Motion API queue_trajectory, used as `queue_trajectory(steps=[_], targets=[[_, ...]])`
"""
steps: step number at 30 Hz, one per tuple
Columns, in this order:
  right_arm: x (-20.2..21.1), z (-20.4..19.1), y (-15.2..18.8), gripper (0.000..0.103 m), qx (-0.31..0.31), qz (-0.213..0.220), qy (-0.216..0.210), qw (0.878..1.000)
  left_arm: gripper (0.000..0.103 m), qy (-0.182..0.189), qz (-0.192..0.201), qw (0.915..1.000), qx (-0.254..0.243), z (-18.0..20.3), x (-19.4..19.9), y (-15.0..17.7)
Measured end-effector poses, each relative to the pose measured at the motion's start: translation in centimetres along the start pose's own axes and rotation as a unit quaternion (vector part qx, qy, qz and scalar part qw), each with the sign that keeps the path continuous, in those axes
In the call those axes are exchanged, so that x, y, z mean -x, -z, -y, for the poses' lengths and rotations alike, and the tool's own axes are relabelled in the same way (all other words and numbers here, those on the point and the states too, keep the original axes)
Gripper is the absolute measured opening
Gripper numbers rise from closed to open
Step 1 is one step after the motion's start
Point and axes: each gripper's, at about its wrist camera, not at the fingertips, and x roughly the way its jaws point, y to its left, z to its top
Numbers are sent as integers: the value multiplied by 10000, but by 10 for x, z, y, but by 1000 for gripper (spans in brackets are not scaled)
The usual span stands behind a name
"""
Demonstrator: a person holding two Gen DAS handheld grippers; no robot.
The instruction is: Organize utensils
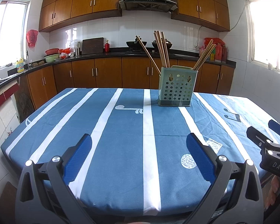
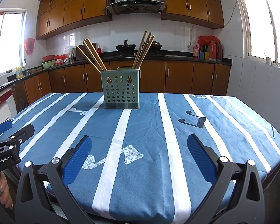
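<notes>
A green perforated utensil holder (image 1: 175, 86) stands on the far side of the table and also shows in the right wrist view (image 2: 120, 89). Several wooden chopsticks (image 1: 161, 49) stand in it, leaning left, upright and right; in the right wrist view the chopsticks (image 2: 95, 55) fan out to both sides. My left gripper (image 1: 139, 141) is open and empty above the near edge of the table. My right gripper (image 2: 139, 142) is open and empty, also at the near edge. Each gripper shows at the other view's side: right (image 1: 267, 138), left (image 2: 13, 130).
The table carries a blue cloth with white stripes (image 1: 121, 130), also in the right wrist view (image 2: 158, 130). Behind it runs a dark kitchen counter (image 1: 102, 55) with wooden cabinets, woks (image 2: 126, 47), bottles (image 2: 212, 50) and bowls (image 1: 52, 56).
</notes>
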Motion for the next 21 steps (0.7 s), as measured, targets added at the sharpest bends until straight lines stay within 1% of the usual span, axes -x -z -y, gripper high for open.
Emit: queue_trajectory(steps=[9,13,21], targets=[[0,0,0,101,-3,-7,-7,10000,99,0,-4,10000,5,1,0,0],[0,1,0,101,-6,-9,-5,10000,99,-22,54,10000,-18,3,1,0],[-2,-1,6,101,-38,-21,-3,10000,99,10,65,10000,-16,6,0,-1]])
